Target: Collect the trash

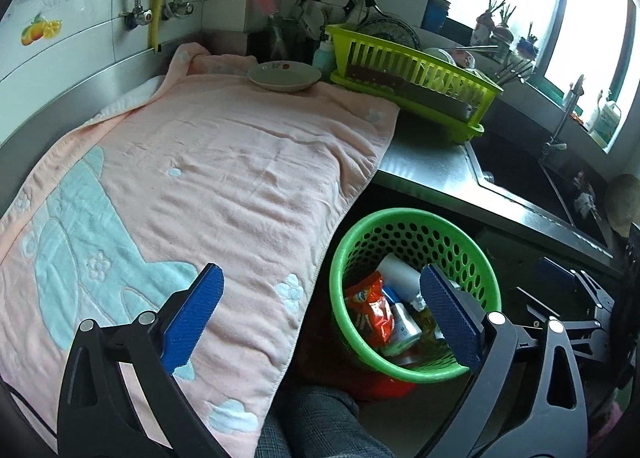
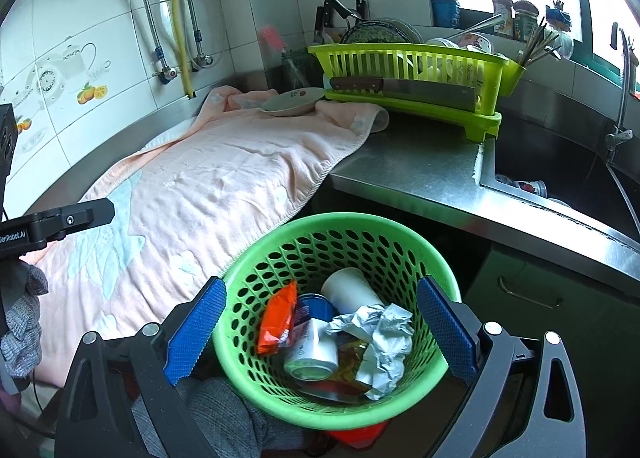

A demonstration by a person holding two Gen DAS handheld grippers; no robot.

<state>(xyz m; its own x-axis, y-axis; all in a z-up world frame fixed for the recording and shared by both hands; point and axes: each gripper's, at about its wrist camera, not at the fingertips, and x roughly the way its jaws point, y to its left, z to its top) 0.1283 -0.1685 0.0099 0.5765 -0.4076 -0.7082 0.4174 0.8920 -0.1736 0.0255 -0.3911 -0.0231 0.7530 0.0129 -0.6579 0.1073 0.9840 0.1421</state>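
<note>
Green perforated basket (image 2: 340,242) full of trash (image 2: 340,334)

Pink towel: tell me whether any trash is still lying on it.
No: the pink towel bears only a plate at its far end; the wrappers and cups lie in the green basket.

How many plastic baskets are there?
2: the green round basket of trash below the counter edge, and the lime dish rack basket on the counter. More could be hidden.

Green basket (image 2: 340,410) hides most of a red object (image 2: 360,436) beneath it; the sink (image 2: 560,174) interior is dark, contents perhaps cups.
</note>
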